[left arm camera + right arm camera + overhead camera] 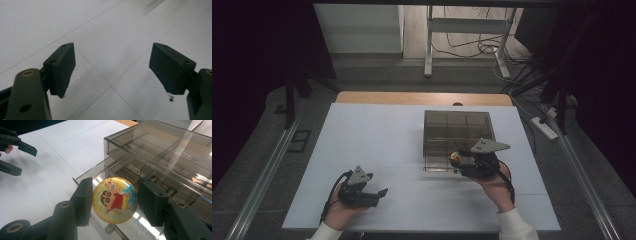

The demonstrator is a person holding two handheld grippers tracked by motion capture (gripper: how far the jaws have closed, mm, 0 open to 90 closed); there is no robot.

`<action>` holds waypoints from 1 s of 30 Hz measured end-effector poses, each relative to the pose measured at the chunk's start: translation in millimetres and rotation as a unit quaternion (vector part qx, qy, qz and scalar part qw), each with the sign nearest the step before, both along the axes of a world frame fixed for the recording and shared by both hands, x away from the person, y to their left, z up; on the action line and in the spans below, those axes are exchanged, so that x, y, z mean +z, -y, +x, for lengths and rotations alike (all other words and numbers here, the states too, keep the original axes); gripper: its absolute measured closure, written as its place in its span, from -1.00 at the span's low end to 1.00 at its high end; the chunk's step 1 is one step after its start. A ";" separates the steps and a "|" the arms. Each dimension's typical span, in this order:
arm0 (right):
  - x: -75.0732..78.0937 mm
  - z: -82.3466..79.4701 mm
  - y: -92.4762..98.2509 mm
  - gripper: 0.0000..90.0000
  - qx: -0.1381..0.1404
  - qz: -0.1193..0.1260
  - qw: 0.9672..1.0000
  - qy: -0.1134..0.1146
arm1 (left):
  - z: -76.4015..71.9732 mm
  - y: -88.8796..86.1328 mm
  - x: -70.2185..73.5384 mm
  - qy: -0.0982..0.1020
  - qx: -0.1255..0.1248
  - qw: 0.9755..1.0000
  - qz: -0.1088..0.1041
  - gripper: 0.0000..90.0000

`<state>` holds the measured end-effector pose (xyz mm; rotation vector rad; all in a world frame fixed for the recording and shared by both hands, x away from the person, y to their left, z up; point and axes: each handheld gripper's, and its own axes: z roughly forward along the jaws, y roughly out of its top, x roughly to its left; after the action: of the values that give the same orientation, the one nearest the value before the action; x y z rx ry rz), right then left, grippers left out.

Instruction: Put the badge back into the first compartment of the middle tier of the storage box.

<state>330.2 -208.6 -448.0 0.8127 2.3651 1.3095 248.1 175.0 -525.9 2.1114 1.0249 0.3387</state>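
Note:
A round yellow glittery ball (113, 203) with a cartoon child printed on it sits between the pads of my right gripper (115, 192), which is shut on it. The ball (455, 157) hangs just above the pulled-out lower drawer (87, 173) of a smoked clear plastic box (457, 131). My right gripper (458, 161) is at the box's front edge. My left gripper (377, 184) rests low over the white table (372, 135) at the front left, open, with nothing between its pads (62, 67). The left gripper (25, 161) also appears far off in the right gripper view.
The box (160, 150) has several compartments under a clear lid, and small metal parts lie in the drawer level. A wooden strip (422, 98) edges the table's far side. Beyond it stand a desk frame and cables on the floor.

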 end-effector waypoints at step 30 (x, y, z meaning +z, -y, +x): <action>-4.5 18.7 -25.2 0.06 0.015 0.000 1.000 -0.001 | 0.2 0.4 -0.6 0.001 -0.001 1.000 0.002 -0.51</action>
<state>348.8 -183.3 -452.6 0.7827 2.3882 1.3212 248.4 174.6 -526.6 2.1146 1.0209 0.3412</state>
